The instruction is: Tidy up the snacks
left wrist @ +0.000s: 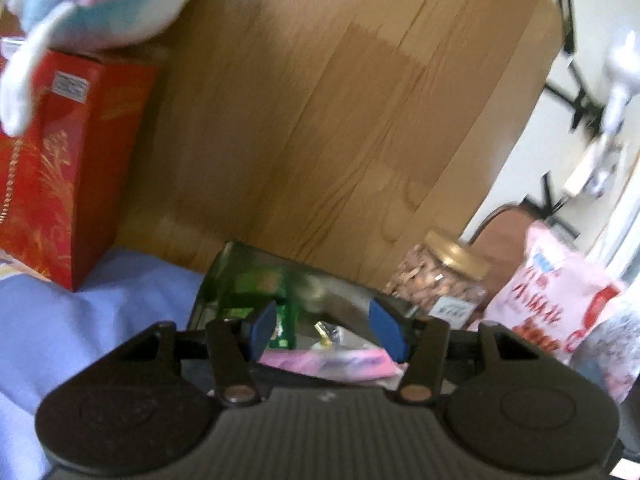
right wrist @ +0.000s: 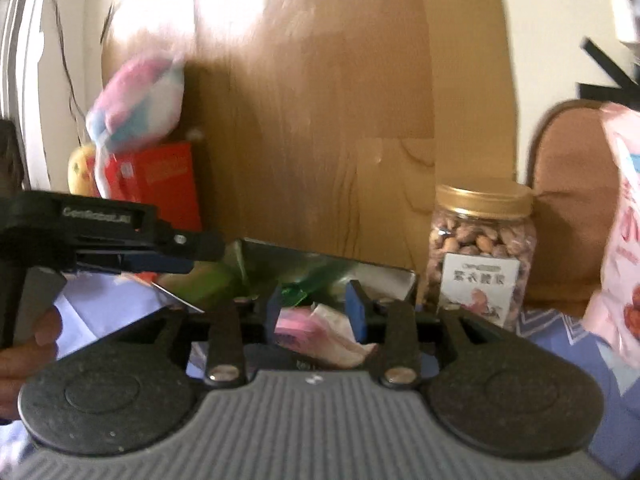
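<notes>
While both grippers, left (left wrist: 324, 330) and right (right wrist: 316, 310), hang released: clear bin (right wrist: 320, 264) holds pink, green packets.

Clear bin (right wrist: 328, 264) holds pink (right wrist: 296, 330) and green packets (left wrist: 284, 320); nut jar (right wrist: 482, 248) upright beside.

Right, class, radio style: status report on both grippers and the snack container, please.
Left gripper open, empty. Right gripper open, nothing pinched. Clear container ahead, holding pink and green packets. Nut jar and pink bag outside to the right; path clear.
</notes>
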`<state>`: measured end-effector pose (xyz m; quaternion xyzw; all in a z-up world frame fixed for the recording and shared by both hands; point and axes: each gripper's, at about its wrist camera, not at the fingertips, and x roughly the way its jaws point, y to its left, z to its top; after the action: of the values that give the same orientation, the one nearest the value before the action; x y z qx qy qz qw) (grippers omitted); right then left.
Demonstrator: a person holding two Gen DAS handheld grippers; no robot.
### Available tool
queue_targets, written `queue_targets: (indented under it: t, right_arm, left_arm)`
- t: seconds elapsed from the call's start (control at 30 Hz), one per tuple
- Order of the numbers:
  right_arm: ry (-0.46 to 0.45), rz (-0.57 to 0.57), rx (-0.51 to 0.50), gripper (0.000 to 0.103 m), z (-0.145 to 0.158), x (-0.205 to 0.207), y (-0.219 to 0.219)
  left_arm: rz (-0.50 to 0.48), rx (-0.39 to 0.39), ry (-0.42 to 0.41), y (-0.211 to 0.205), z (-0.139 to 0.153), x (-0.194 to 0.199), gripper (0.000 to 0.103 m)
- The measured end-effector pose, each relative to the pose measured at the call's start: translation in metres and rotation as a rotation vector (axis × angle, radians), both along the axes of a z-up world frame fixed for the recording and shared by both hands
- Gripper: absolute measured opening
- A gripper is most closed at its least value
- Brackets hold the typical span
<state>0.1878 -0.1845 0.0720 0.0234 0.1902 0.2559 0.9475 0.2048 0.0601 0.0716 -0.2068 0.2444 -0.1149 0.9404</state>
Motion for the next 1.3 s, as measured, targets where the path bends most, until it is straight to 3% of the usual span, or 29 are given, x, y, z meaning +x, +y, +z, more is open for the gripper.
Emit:
queue_targets:
  t: [0.13, 0.2, 0.33, 0.4, 0.5, 0.57, 0.67, 0.87, 0.97, 1.03, 1.1, 1.17, 1.23, 1.3]
  right_arm:
    - [0.103, 0.048, 0.1, 0.04, -0.004, -0.027, -0.031]
    - [0.177, 0.135, 0.134, 0.041, -0.012, -0.042, -0.036]
    - [0.265, 0.282, 0.049, 0.05, -0.037, -0.08, -0.015]
    - [0.316, 0.298, -0.022, 0.048, -0.05, -0.09, 0.005]
    - [0.363, 0.409, 0.037, 0.049, -0.055, -0.102, 0.032]
    - [0.347, 0.489, 0.061, 0.048, -0.051, -0.11, 0.049]
    - [0.255, 0.507, 0.019, 0.048, -0.039, -0.117, 0.054]
    - [0.239, 0.335, 0.072, 0.049, -0.033, -0.101, 0.014]
    - [0.219, 0.289, -0.004, 0.049, -0.039, -0.098, 0.015]
    - [0.195, 0.298, -0.076, 0.05, -0.044, -0.097, 0.025]
    - [0.187, 0.313, -0.14, 0.05, -0.052, -0.093, 0.037]
    - [0.205, 0.331, -0.187, 0.051, -0.063, -0.088, 0.046]
    - [0.177, 0.338, -0.198, 0.049, -0.064, -0.091, 0.049]
    - [0.175, 0.344, -0.189, 0.037, -0.064, -0.091, 0.05]
  left_arm:
    - [-0.051, -0.047, 0.013, 0.012, 0.001, -0.037, 0.054]
    - [-0.105, -0.058, 0.049, 0.01, -0.009, -0.056, 0.054]
    - [-0.195, -0.083, 0.167, 0.004, -0.039, -0.077, 0.055]
    - [-0.185, -0.084, 0.214, 0.008, -0.053, -0.089, 0.055]
    - [-0.106, -0.13, 0.215, 0.032, -0.056, -0.105, 0.055]
    - [-0.053, -0.152, 0.203, 0.049, -0.051, -0.114, 0.055]
    - [-0.02, -0.148, 0.18, 0.064, -0.044, -0.13, 0.055]
    - [-0.093, -0.171, 0.22, 0.051, -0.056, -0.134, 0.055]
    - [-0.159, -0.173, 0.249, 0.036, -0.063, -0.128, 0.061]
    - [-0.172, -0.157, 0.262, 0.027, -0.067, -0.125, 0.071]
    - [-0.178, -0.145, 0.28, 0.021, -0.073, -0.12, 0.071]
    - [-0.177, -0.149, 0.269, 0.018, -0.079, -0.119, 0.065]
    - [-0.171, -0.111, 0.25, 0.013, -0.082, -0.12, 0.041]
    - [-0.163, -0.088, 0.23, 0.012, -0.084, -0.121, 0.034]
